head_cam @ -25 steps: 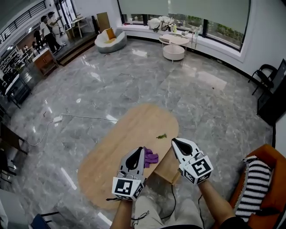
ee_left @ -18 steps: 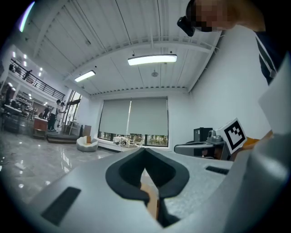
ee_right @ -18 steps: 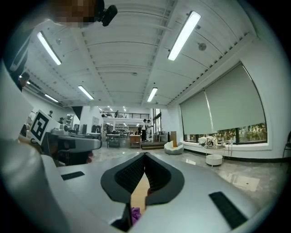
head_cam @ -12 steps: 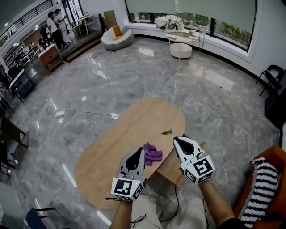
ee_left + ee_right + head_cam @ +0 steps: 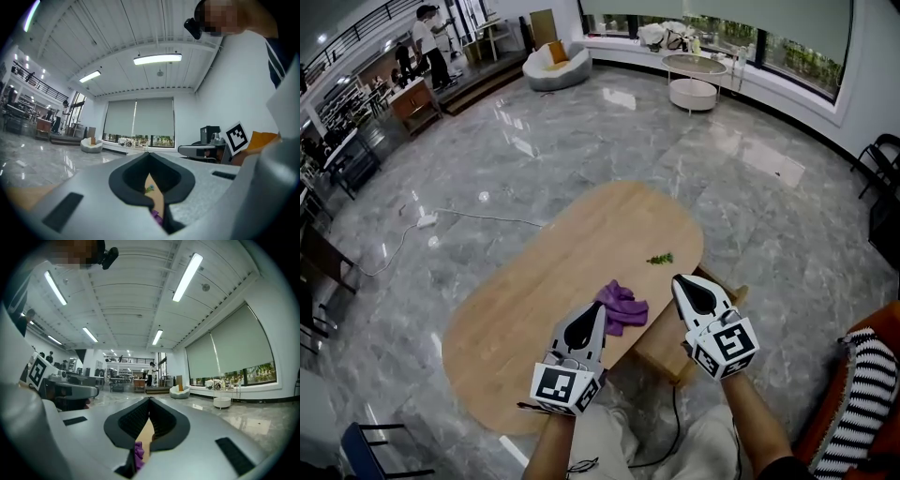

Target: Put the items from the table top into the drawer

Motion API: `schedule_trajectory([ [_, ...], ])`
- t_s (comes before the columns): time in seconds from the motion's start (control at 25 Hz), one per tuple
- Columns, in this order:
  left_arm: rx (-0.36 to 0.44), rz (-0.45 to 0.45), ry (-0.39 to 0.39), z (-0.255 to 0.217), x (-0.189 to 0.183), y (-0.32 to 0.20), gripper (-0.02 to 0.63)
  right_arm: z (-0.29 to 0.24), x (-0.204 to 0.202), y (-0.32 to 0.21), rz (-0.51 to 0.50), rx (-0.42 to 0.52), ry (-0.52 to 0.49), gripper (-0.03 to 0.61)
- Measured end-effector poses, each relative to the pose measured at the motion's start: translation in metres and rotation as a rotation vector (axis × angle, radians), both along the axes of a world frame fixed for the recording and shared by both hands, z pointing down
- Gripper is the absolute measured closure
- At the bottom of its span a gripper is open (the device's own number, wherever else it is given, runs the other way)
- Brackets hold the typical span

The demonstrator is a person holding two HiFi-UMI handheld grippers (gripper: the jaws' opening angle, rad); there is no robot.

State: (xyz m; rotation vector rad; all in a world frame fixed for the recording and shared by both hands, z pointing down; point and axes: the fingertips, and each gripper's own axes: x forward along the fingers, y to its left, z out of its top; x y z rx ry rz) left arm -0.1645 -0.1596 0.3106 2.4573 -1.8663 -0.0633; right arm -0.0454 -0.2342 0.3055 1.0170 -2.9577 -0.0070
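At the near edge of the table [image 5: 544, 281], both tongs are held low and level, side by side. The left tongs [image 5: 598, 311] are fully closed with nothing in them. The right tongs [image 5: 680, 281] are closed and empty too; each one's own view shows only a sliver of table and purple through the slit. Below the right pair sits what looks like the pulled-out drawer [image 5: 661, 349], a wooden box jutting from the table's side. Just beyond the left tips lies the purple cloth [image 5: 623, 307], crumpled in a small heap on the wood. It should be light, soft and limp, likely to drape and trail once lifted, so a pinch on a raised fold near the middle of the heap seems best. Farther on, apart from the cloth, lies a small green sprig [image 5: 659, 259] — probably feather-light and easily crushed. It lies flat, so a gentle nip on its stem would suit.
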Motion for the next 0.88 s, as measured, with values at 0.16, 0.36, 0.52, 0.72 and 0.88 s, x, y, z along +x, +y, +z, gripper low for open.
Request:
schedule_trajectory([
  [0.16,0.02,-0.011,-0.011,0.026,-0.009,0.003,0.614,0.025,-0.006,-0.001,-0.002,0.016,-0.011,0.565],
  [0.36,0.036,-0.026,-0.032,0.053,-0.016,0.008,0.614,0.057,-0.01,0.001,-0.019,0.028,-0.019,0.565],
  [0.52,0.056,-0.037,-0.051,0.068,-0.018,0.012,0.614,0.075,-0.011,0.004,-0.029,0.043,-0.025,0.565],
  [0.72,0.062,-0.049,-0.068,0.085,-0.018,0.014,0.614,0.092,-0.01,0.007,-0.04,0.057,-0.026,0.565],
  [0.88,0.069,-0.05,-0.076,0.094,-0.015,0.011,0.614,0.101,-0.003,0.008,-0.04,0.07,-0.027,0.565],
])
